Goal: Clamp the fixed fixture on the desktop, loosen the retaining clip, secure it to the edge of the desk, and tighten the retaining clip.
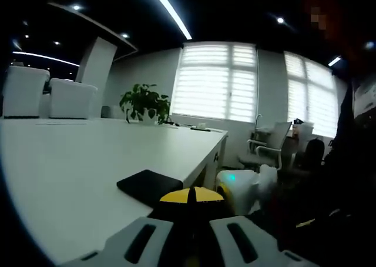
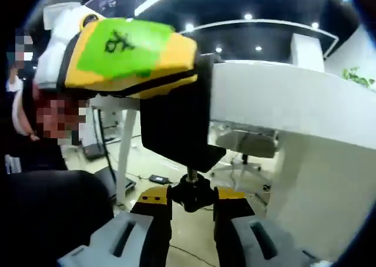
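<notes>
A black clamp fixture [image 2: 176, 120] sits on the edge of the white desk [image 2: 282, 96]. Its flat top plate [image 1: 150, 184] lies on the desktop, and its body hangs down below the edge. My left gripper [image 1: 191, 199] is shut on the fixture from above, its yellow tips together; in the right gripper view it shows as a yellow and green block [image 2: 123, 55]. Under the desk, my right gripper [image 2: 192, 203] is shut on the fixture's black screw knob [image 2: 191, 193], one yellow-tipped finger on each side. The white right gripper [image 1: 238, 187] shows beside the desk edge.
The desktop [image 1: 70, 161] stretches far to the left, with a potted plant [image 1: 144, 102] and white chairs [image 1: 47, 93] at its far end. An office chair [image 1: 270, 146] stands by the windows. A person [image 2: 35, 137] is close on the left, near a desk leg [image 2: 123, 155].
</notes>
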A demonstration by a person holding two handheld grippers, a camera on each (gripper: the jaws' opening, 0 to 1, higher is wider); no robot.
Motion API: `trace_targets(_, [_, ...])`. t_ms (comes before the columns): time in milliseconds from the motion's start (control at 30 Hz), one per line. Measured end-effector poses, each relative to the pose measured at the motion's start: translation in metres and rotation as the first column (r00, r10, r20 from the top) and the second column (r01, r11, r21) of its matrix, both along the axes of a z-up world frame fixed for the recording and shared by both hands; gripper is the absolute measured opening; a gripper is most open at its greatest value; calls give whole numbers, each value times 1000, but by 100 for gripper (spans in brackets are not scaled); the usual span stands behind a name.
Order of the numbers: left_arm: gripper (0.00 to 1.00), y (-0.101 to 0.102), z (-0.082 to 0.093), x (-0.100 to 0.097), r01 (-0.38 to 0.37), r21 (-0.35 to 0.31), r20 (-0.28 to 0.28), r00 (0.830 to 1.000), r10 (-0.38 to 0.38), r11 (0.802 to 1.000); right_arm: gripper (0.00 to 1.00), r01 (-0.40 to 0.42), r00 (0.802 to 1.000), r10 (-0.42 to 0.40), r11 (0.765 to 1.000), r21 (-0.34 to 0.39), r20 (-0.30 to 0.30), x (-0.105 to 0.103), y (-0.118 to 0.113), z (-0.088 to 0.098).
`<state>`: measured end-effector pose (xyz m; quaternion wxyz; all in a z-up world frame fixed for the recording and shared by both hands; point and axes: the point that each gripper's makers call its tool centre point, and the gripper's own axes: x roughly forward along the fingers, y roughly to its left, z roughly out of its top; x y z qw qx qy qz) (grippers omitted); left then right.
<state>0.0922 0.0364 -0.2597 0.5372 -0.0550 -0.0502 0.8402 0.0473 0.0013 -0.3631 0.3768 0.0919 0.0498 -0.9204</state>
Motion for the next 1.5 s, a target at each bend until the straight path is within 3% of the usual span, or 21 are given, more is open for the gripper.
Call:
trace_targets(33, [1,0,0,0,0,-2,-3,1000,0,1000,25,-64,998,65,998,-28,22,2,-2,0])
trace_targets(100, [1,0,1,0,2,0,2,1000,-2,1000,24,-173,984,173,985,7,-32,2,-2,1])
trace_targets(200, [1,0,0,0,2,-9,4,1000,-2,1000,24,-193,981,194,981,26,-31,-3,9,1])
trace_targets(367, [1,0,0,0,3,-4,7,1000,-3,1000,24,-263,965,263,964,-33,5,5,-6,-1])
trace_targets(400, [1,0,-1,0,4,-6,7,1000,-4,1000,24,-283,956,282,959,3,-81,0,-5,5])
trace_targets(433, [1,0,0,0,6,-5,7,1000,-6,1000,24,-280,959,279,959,-27,-44,2,-3,-1])
trace_targets(567, [1,0,0,1,8,6,10,1000,-8,1000,24,-277,960,277,961,-22,-32,0,-1,0])
trace_targets(667, [1,0,0,0,7,13,11,1000,-7,1000,25,-218,974,219,976,18,-64,1,-1,1])
trace_targets(767, [1,1,0,1,9,15,11,1000,-9,1000,25,-137,981,140,990,34,-133,2,0,8])
trace_targets(900, [1,0,0,0,9,25,11,1000,-10,1000,25,-38,977,28,998,-43,-210,3,0,24])
trace_targets(1000, [1,0,1,0,9,34,15,1000,-9,999,25,53,985,-71,992,-116,-160,5,7,23])
trace_targets(1100, [1,1,1,0,11,38,14,1000,-11,999,28,139,978,-153,985,-105,-145,11,10,15])
trace_targets(1167, [1,1,2,0,12,42,13,1000,-12,999,38,264,958,-272,960,-92,-89,10,17,1])
trace_targets(1233, [1,1,2,-1,11,46,11,1000,-12,999,59,356,931,-359,933,-60,-68,3,21,-10])
trace_targets(1300, [1,0,3,-1,11,52,12,1000,-12,999,81,450,888,-455,889,-88,-59,1,23,-9])
trace_targets(1367, [1,0,3,-1,12,53,13,1000,-13,999,93,492,867,-498,863,-111,-28,2,19,-7])
trace_targets(1467, [1,0,3,-1,12,52,12,1000,-12,999,83,551,827,-561,820,-153,-33,1,19,6])
trace_targets(1500, [1,1,3,-1,12,52,11,1000,-12,999,78,558,822,-569,815,-160,-33,0,17,8])
